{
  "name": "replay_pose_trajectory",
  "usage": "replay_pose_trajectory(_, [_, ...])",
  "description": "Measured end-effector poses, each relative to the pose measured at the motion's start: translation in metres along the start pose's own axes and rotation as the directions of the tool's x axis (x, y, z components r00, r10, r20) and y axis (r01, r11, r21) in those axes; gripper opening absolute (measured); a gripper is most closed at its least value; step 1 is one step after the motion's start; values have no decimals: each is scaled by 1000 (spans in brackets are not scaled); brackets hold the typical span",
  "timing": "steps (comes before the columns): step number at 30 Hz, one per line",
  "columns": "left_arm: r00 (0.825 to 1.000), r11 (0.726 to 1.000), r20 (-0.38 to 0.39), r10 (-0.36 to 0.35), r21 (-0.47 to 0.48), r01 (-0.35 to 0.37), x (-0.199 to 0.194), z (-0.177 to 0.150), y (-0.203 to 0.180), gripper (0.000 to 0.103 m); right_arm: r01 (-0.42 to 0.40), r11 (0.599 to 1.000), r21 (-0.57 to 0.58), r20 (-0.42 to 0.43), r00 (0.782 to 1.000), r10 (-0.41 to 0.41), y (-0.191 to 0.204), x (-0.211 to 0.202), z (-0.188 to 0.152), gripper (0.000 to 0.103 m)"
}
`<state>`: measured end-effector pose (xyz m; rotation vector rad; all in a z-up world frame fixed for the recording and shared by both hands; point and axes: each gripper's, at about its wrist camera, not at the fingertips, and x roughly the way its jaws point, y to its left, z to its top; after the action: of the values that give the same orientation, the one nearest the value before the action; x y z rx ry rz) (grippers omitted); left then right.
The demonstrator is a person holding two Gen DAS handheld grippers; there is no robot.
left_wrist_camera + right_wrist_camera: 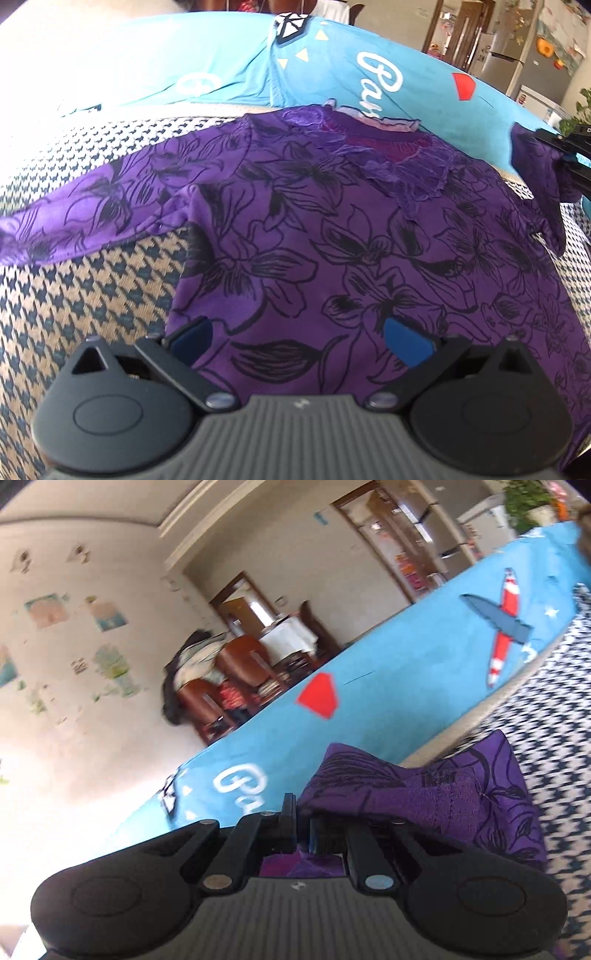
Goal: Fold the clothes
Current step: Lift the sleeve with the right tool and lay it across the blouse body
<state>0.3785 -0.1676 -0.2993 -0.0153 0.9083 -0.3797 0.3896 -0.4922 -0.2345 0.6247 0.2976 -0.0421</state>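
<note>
Two blue pads on the left hand-held gripper stand wide apart, with nothing between them. They hover over the bottom part of one purple shirt with black flower drawings. The shirt lies spread out, front up, on a surface covered in a black-and-white houndstooth cloth. Its neck has a lacy purple patch and points away from the camera. One short sleeve lies flat out to the side. The other sleeve is lifted up off the cloth. The right hand-held gripper is pinched tight on that sleeve, and the purple fabric bunches over its fingers.

Behind the shirt lies one big blue cloth with white letters, small triangles, a red shape and a red-and-white plane picture.

Past that is a room with pale walls. Many small pictures are stuck on one wall. I can see wooden chairs, a table with a white cloth, doorways, a grey fridge and a green plant.
</note>
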Motion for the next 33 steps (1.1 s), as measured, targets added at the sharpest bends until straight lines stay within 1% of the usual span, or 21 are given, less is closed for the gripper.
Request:
replay_pose_trajectory(2, [1000,1000,-1,4,-10,-4,0,0,3,103,-57,997,-61,-44,998,54,17,8,-11,11])
replay_pose_trajectory(4, [1000,1000,-1,7,-18,-7,0,1,6,103,-135,982,-128,-155,981,115,32,20,-29,12])
replay_pose_trajectory(5, [1000,1000,0,9,-22,-9,-1,1,8,103,-162,973,-162,-226,966,123,39,27,-41,14])
replay_pose_trajectory(6, [1000,1000,0,12,-26,-12,-1,1,9,103,-190,962,-194,-296,947,127,46,34,-53,22])
replay_pose_trajectory(7, [1000,999,0,13,-31,-13,-1,1,10,103,-213,948,-239,-375,920,112,53,41,-63,28])
replay_pose_trajectory(8, [1000,999,1,12,-36,-12,-1,1,10,103,-237,931,-279,-447,890,92,59,48,-74,36])
replay_pose_trajectory(10, [1000,999,6,11,-40,-10,-2,2,10,103,-230,921,-313,-471,880,60,63,49,-88,38])
replay_pose_trajectory(11, [1000,999,7,12,-38,-12,-3,2,10,103,-231,925,-303,-479,876,63,62,49,-91,39])
replay_pose_trajectory(17, [1000,999,-4,11,-45,-11,-1,2,11,103,-179,959,-221,-498,866,47,41,48,-86,44])
replay_pose_trajectory(19, [1000,999,-7,9,-49,-9,0,1,11,103,-160,968,-194,-505,862,42,34,48,-85,49])
replay_pose_trajectory(20, [1000,999,-9,8,-50,-8,1,1,11,103,-151,972,-180,-509,860,39,31,48,-84,55])
replay_pose_trajectory(21, [1000,999,-9,8,-49,-8,1,1,10,103,-142,976,-166,-512,858,37,27,48,-83,58])
replay_pose_trajectory(22, [1000,999,-10,8,-47,-9,1,2,10,103,-131,980,-151,-516,856,35,23,48,-83,59])
replay_pose_trajectory(23, [1000,999,-9,9,-43,-10,1,2,9,103,-102,989,-105,-527,849,32,15,50,-85,59])
replay_pose_trajectory(26, [1000,999,-4,12,-40,-13,1,2,8,103,-67,997,-23,-517,855,46,2,47,-85,58])
replay_pose_trajectory(29, [1000,999,-5,11,-46,-11,1,2,9,103,-61,998,-11,-474,879,49,-1,38,-78,59])
replay_pose_trajectory(33, [1000,999,-4,11,-42,-11,0,2,8,103,-10,995,94,-439,897,51,-13,35,-75,58])
